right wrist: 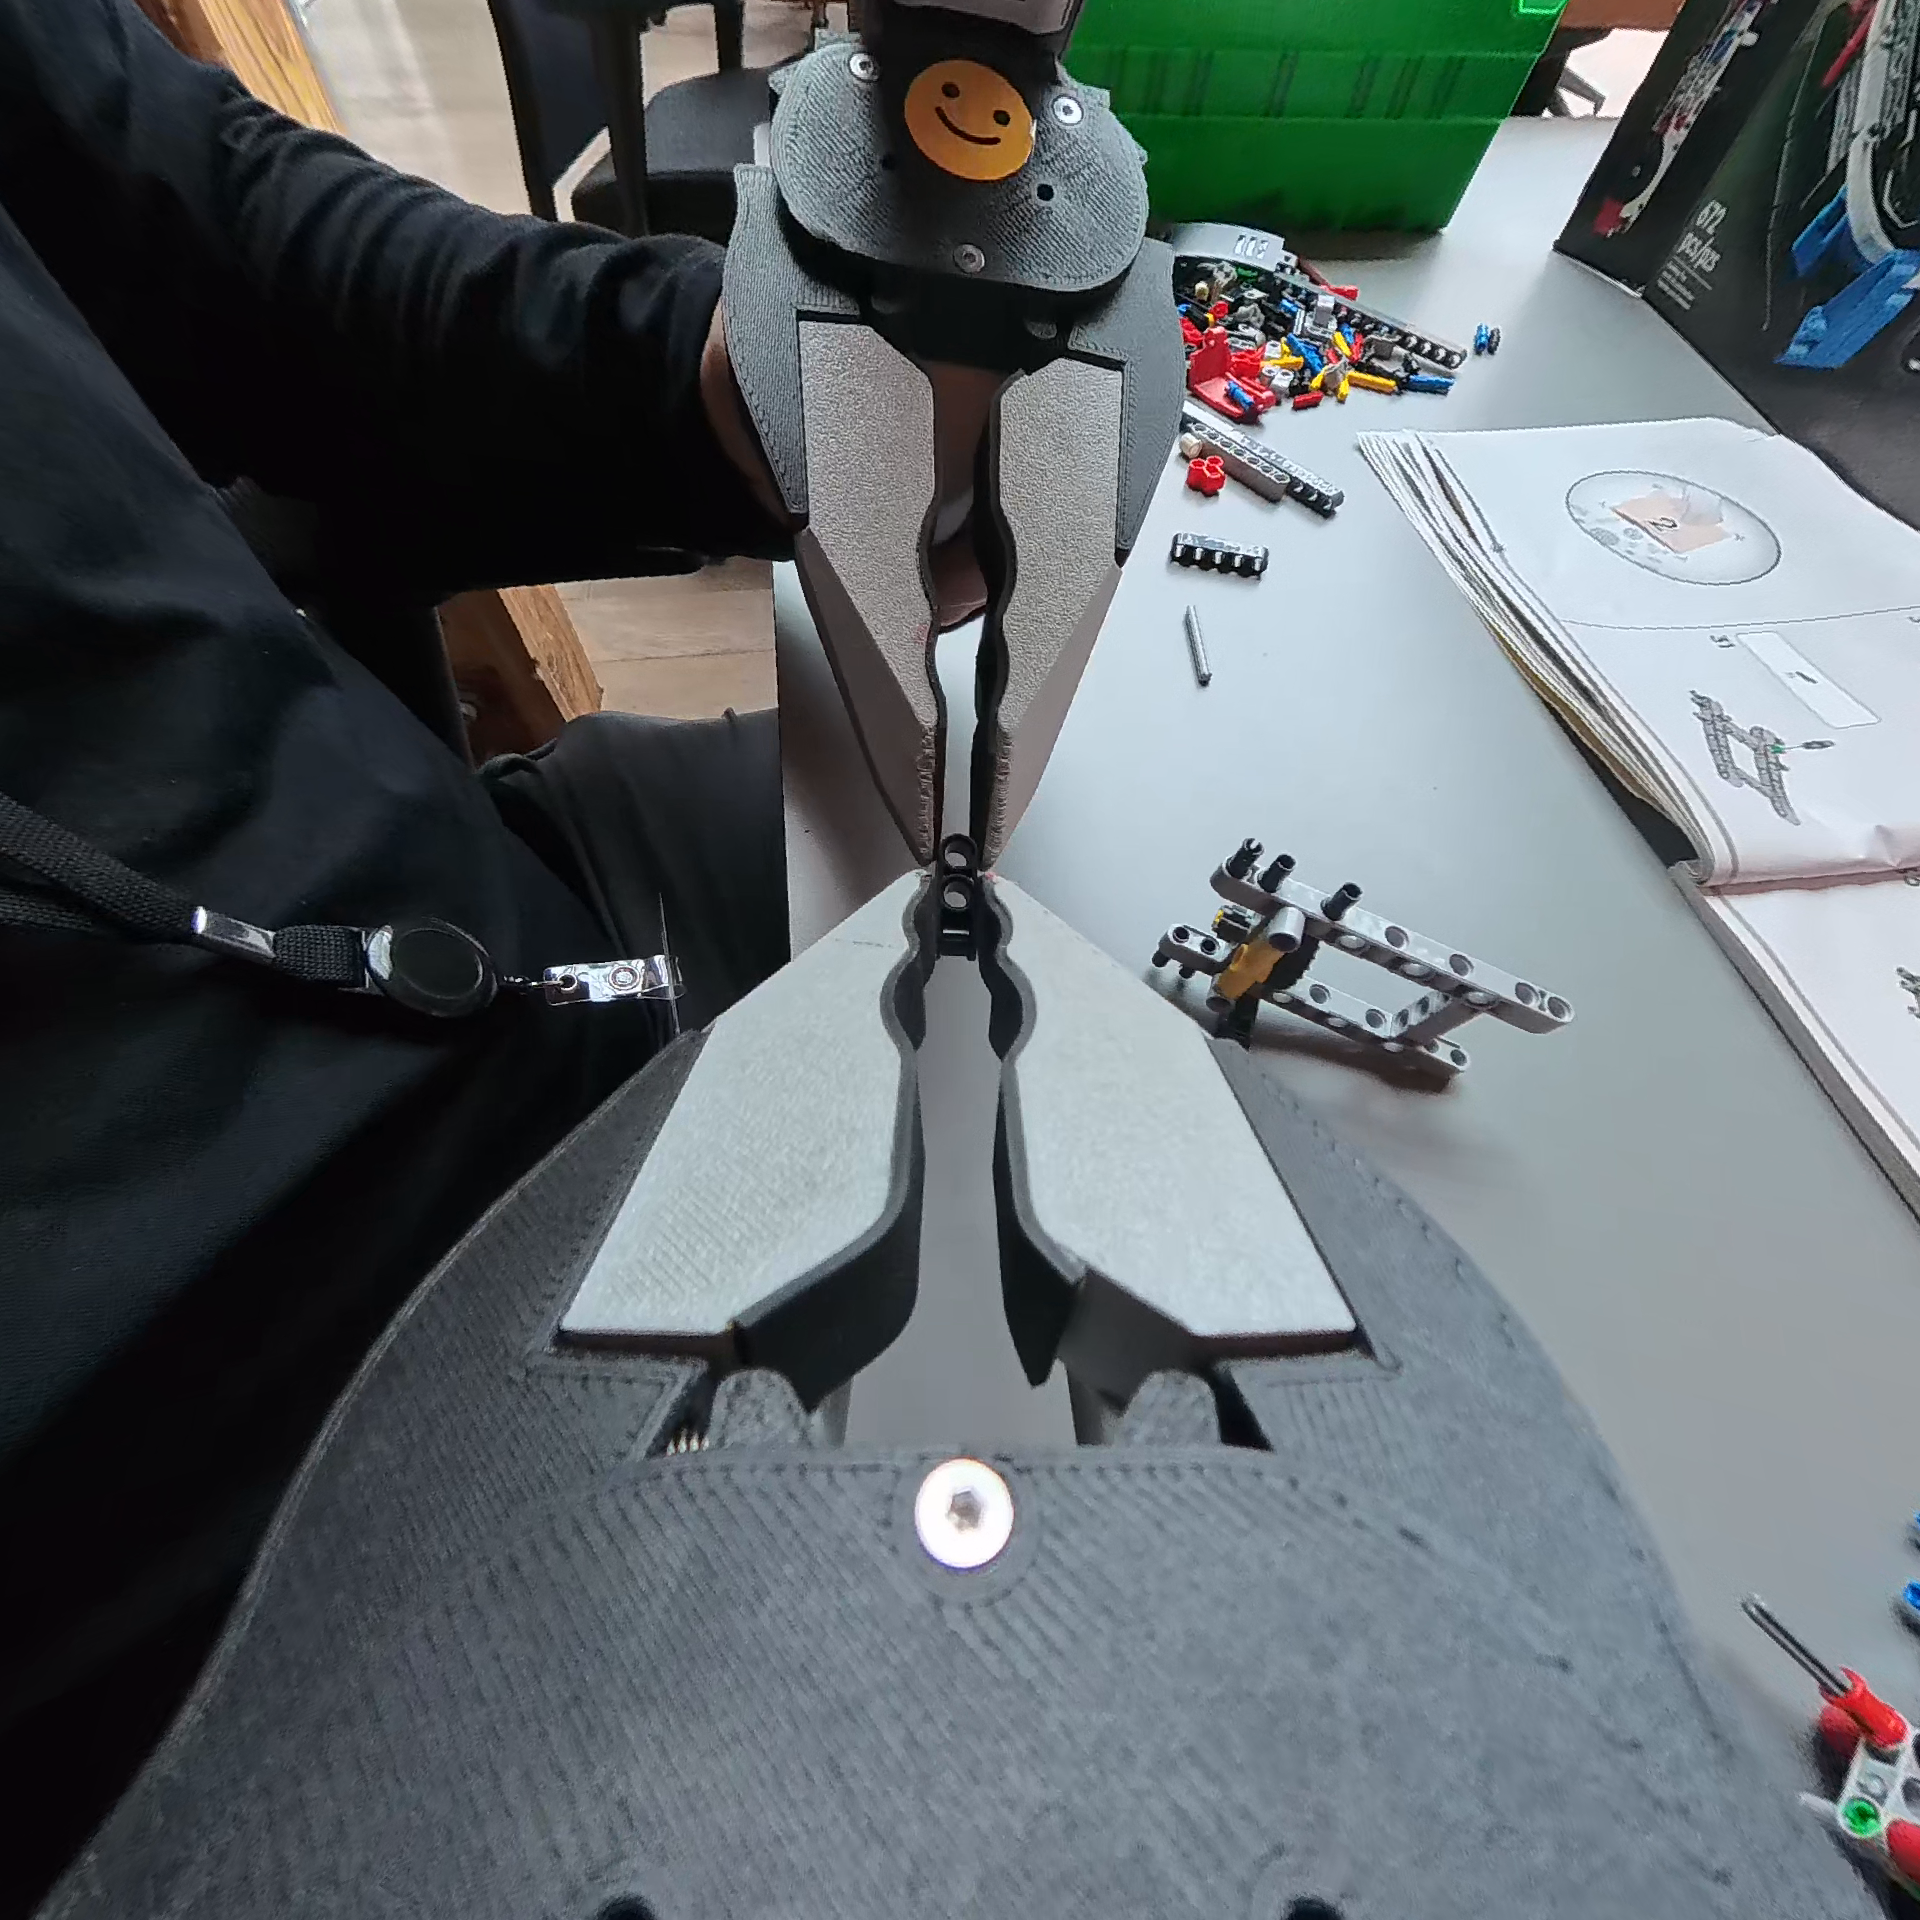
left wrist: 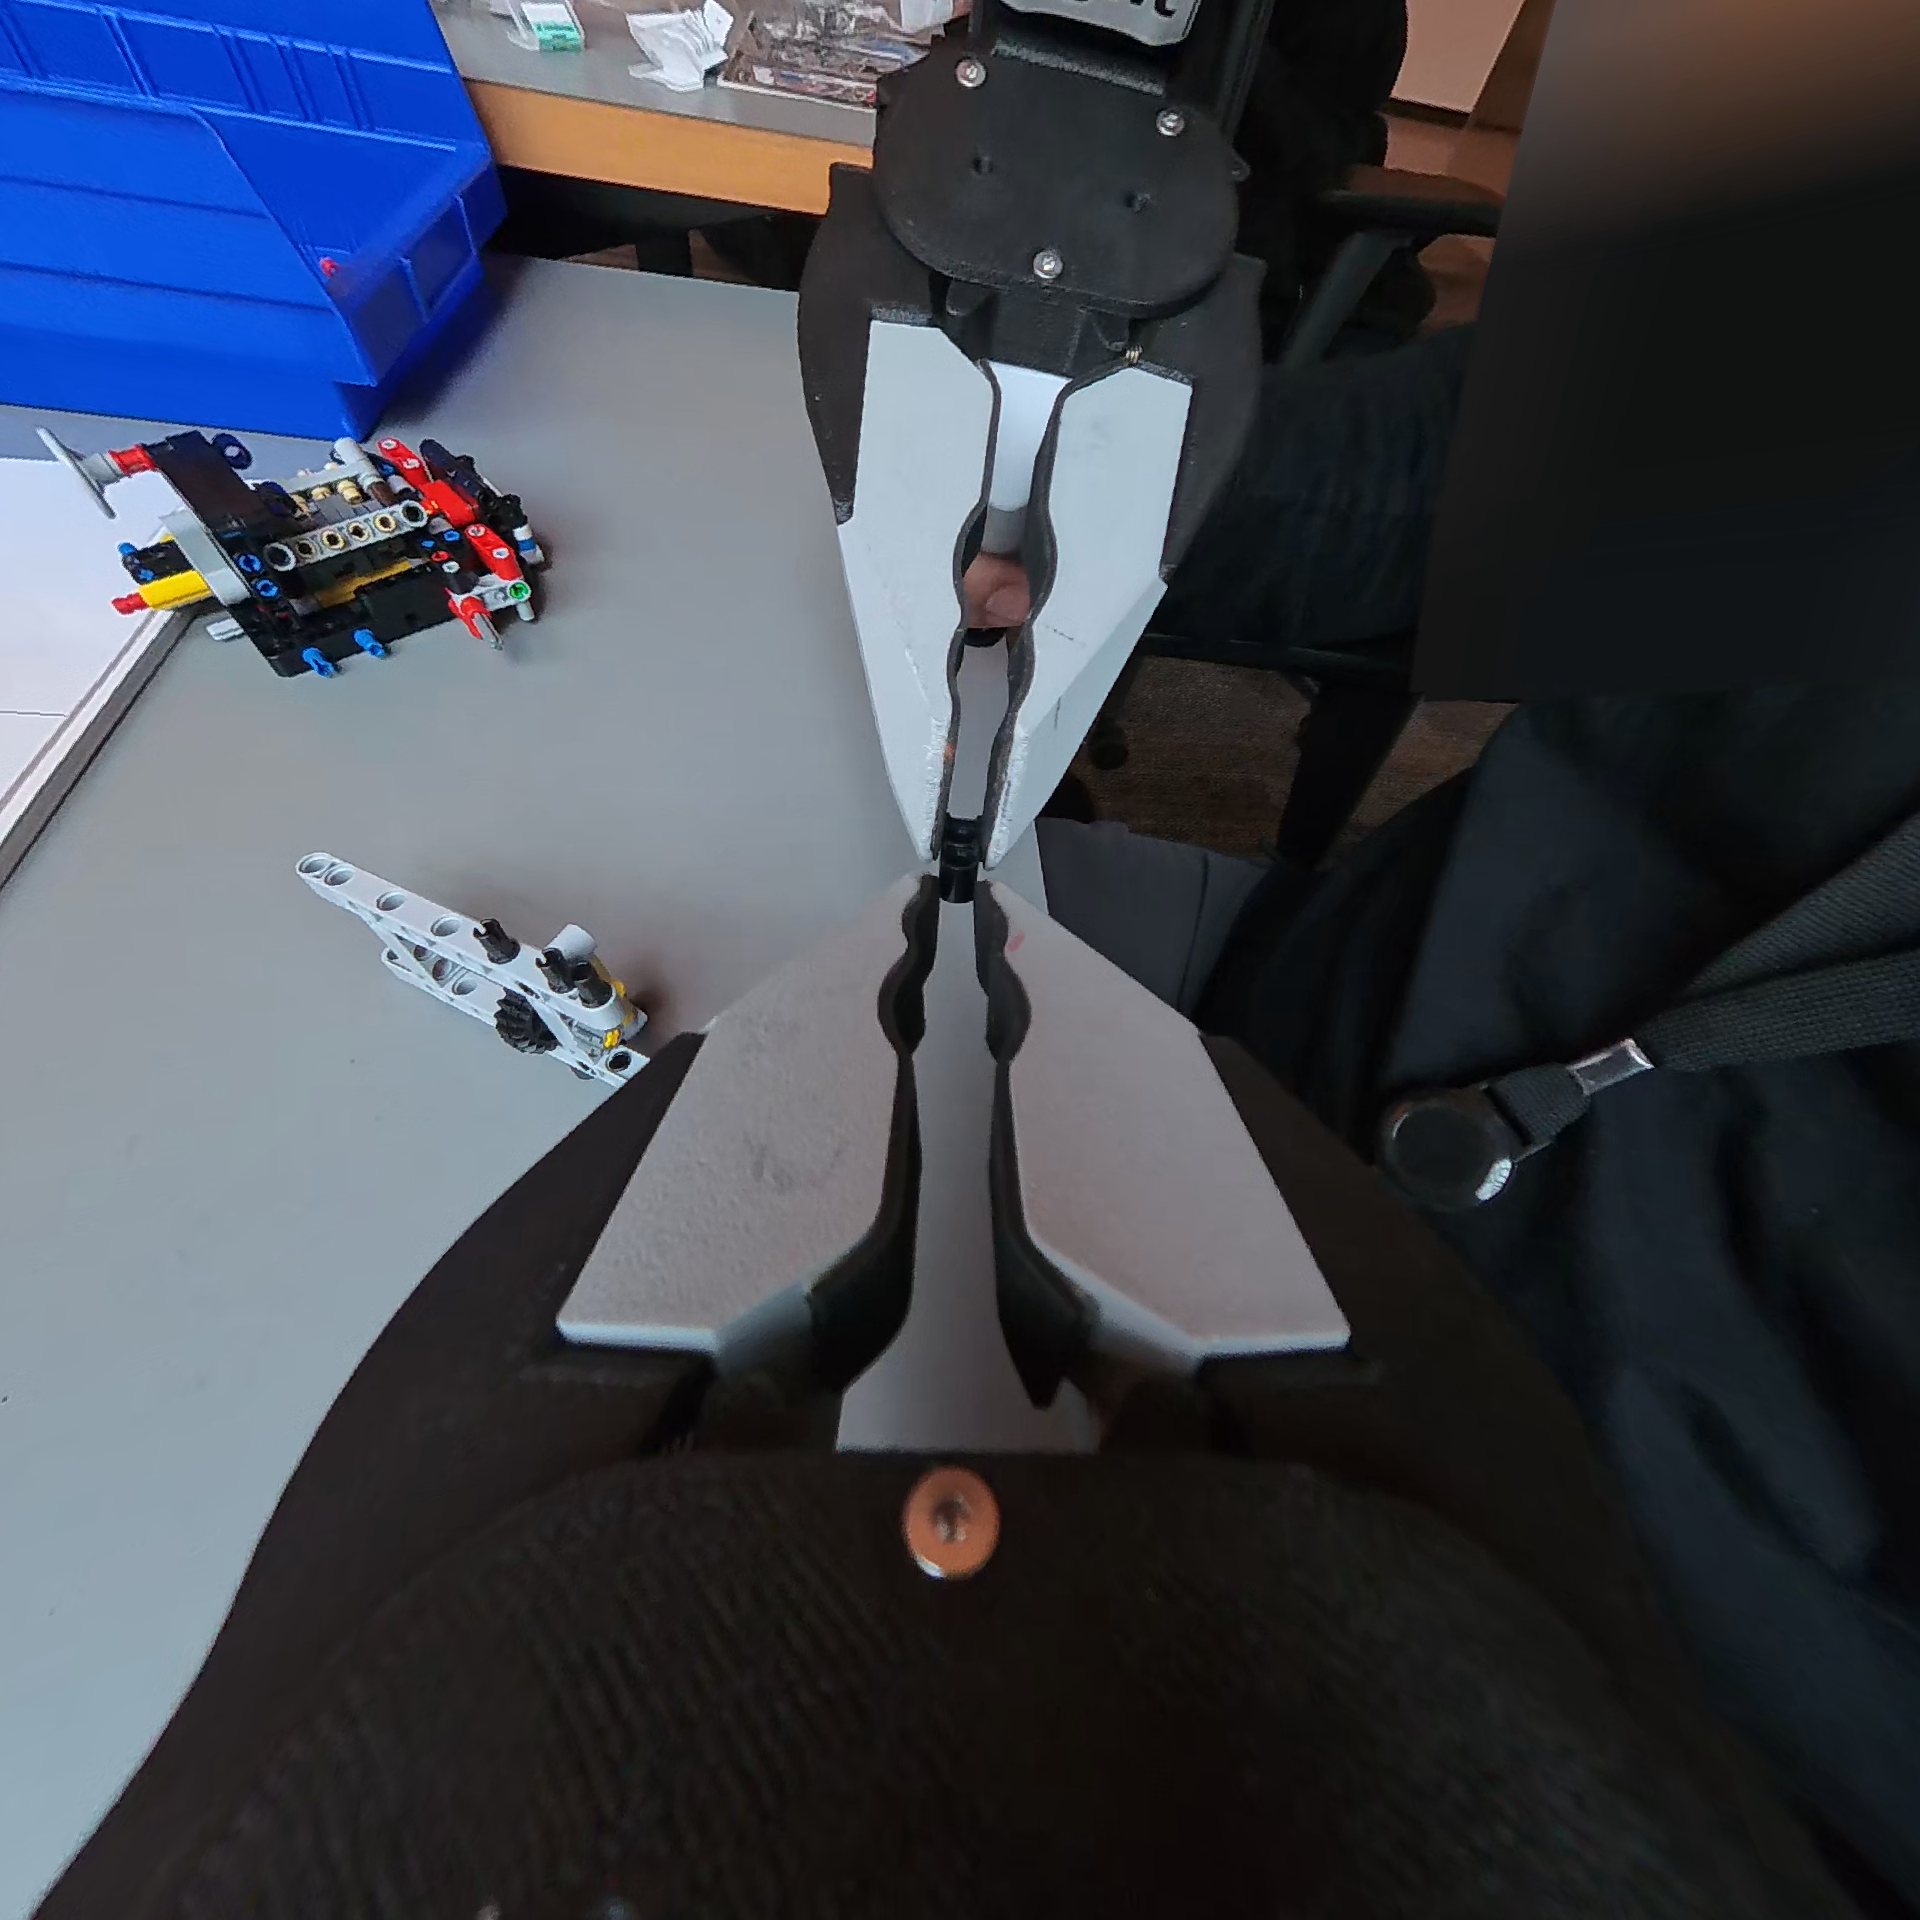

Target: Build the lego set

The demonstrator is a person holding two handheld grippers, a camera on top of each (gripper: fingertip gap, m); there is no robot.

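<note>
Black plastic connector pinched tip to tip between both tongs, above the counter edge.

Left wrist view: the left tongs [left wrist: 958, 891] are clenched on the small black connector [left wrist: 961, 854], whose far end is gripped by the right tongs [left wrist: 966, 831]; it is judged light, rigid and easily dropped. Right wrist view: the right tongs [right wrist: 958, 902] are clenched on the connector [right wrist: 958, 896], best held by its flat sides; the grey frame [right wrist: 1361, 971] lies well apart on the counter [right wrist: 1455, 1299].
</note>
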